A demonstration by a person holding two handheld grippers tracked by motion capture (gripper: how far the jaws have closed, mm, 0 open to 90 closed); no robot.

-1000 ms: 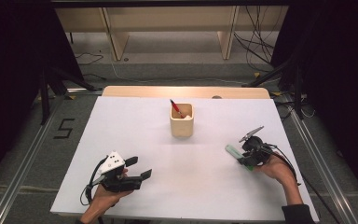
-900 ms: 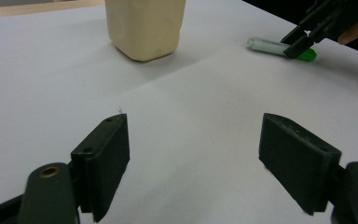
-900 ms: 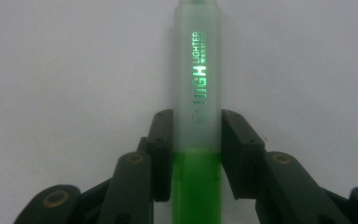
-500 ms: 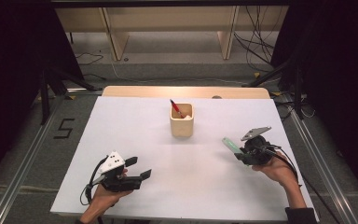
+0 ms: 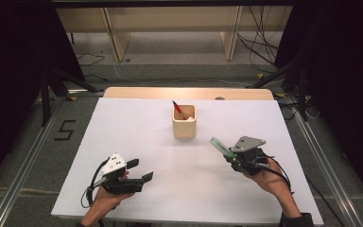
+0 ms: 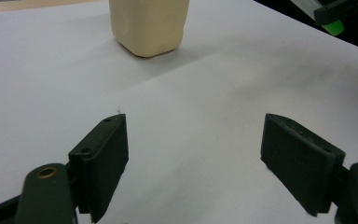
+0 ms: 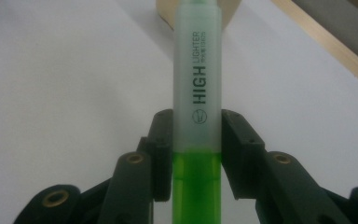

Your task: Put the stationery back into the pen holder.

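Observation:
A green highlighter with a frosted cap is clamped between the jaws of my right gripper. In the high view that highlighter points up and left from the right gripper, raised above the white table right of centre. A beige cup stands at the table's middle with a red pen in it. The same cup lies ahead in the left gripper view. My left gripper rests near the front left edge, jaws wide apart with nothing between them.
The white table has a wooden strip along its far edge. Dark stands and cables lie on the floor on both sides. A "5" mark is on the floor at the left.
My right gripper has risen and moved left toward the cup, carrying the highlighter. The left gripper has stayed put.

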